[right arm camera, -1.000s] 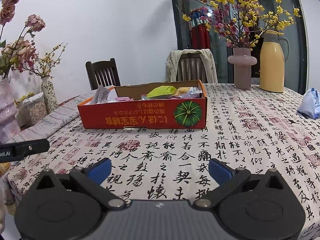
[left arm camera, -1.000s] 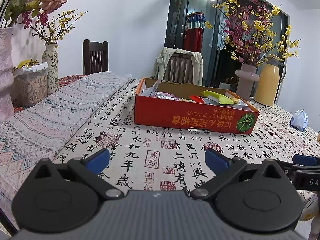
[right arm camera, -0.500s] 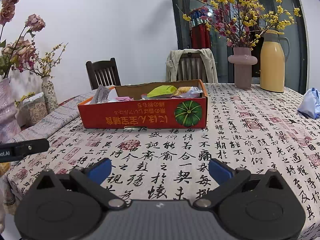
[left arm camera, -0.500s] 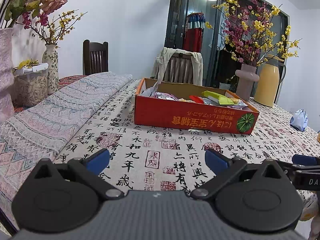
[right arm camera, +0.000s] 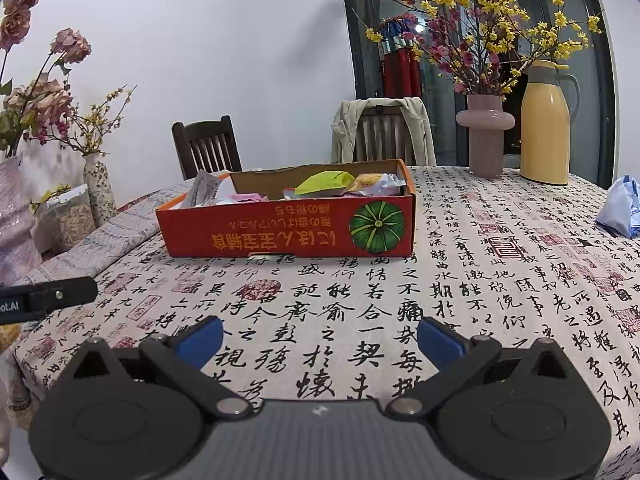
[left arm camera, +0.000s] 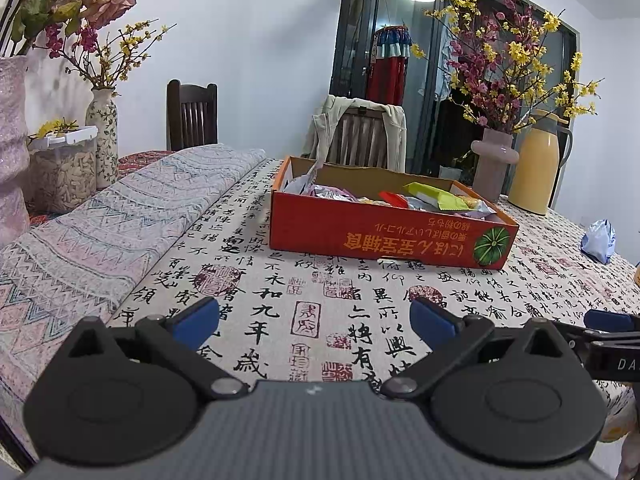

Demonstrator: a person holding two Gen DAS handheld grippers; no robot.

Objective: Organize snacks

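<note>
Broadly, the desk (right arm camera: 500,280) under its calligraphy cloth carries a red box (right arm camera: 288,228) near its middle, with the snacks (right arm camera: 324,184) heaped loosely inside, a few wrappers poking above the rim. Nearer the edge, the left gripper (left arm camera: 314,318) and right gripper (right arm camera: 320,338) hover well short of the box, fingers spread wide and empty. A likely risk is that slick, overlapping wrappers slip or several lift together, spilling over the low wall.

Box (right arm camera: 280,228) on counter (right arm camera: 460,280), snacks (right arm camera: 324,182) inside. Vase (right arm camera: 485,136) and jug (right arm camera: 545,124) behind box, to right. Bag (right arm camera: 620,206) at right edge. Chairs (right arm camera: 206,146) behind counter.
</note>
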